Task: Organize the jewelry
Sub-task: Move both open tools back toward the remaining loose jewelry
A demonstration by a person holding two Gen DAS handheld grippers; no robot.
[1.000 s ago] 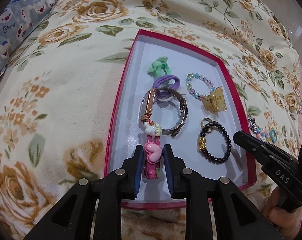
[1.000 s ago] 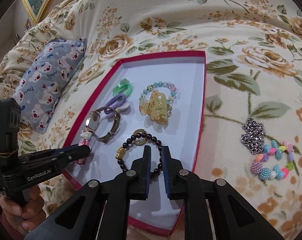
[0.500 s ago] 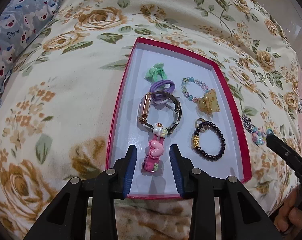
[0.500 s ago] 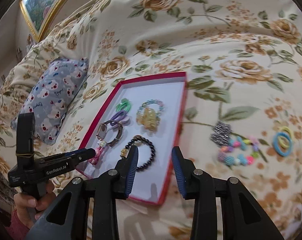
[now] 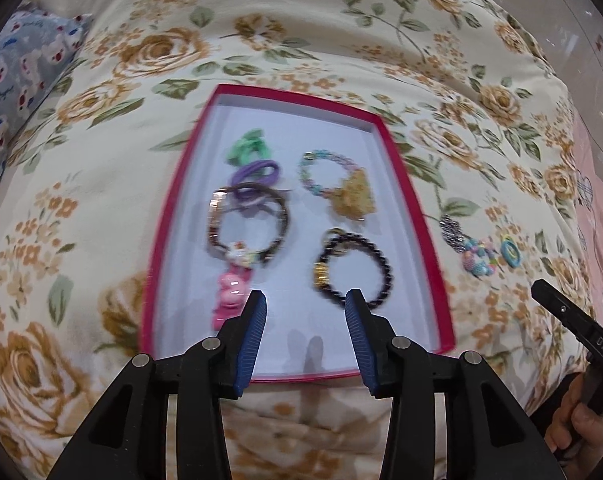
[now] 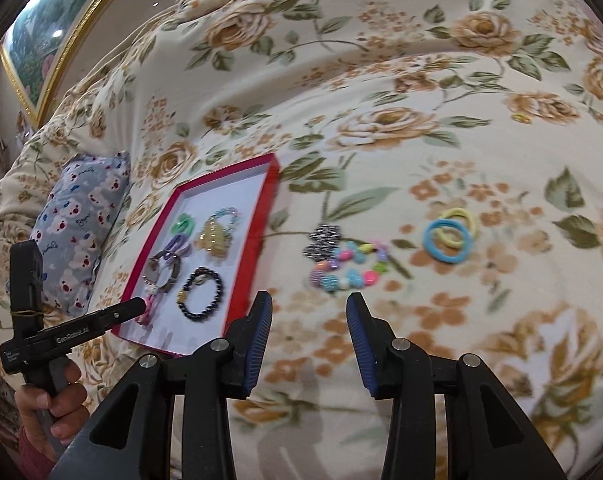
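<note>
1. The red tray [image 5: 415, 216] lies flat on the floral bedspread [image 5: 101, 200], its long axis running away from the left gripper [image 5: 305, 300], short near edge just below the fingertips.
2. Inside, the pink heart clip [image 5: 229, 296] points lengthwise along the tray beside the left fingertip; the watch [image 5: 247, 224] and purple hair tie [image 5: 257, 172] sit beyond it, the green tie [image 5: 248, 150] farthest.
3. The black bead bracelet [image 5: 357, 268] lies flat just ahead of the left gripper's right finger; the pastel bracelet [image 5: 321, 172] and yellow claw clip [image 5: 351, 198] lie beyond.
4. The left gripper's jaws are opening with nothing between them.
5. The right gripper [image 6: 308, 304] hovers over bare bedspread right of the tray, jaws opening and empty.
6. Just ahead of it lie the colourful bead bracelet [image 6: 347, 266] touching a silver chain [image 6: 323, 240]; blue and yellow hair rings [image 6: 449, 234] lie farther right.
7. Open bedspread surrounds these loose pieces; a patterned pillow [image 6: 81, 232] sits left of the tray.
</note>
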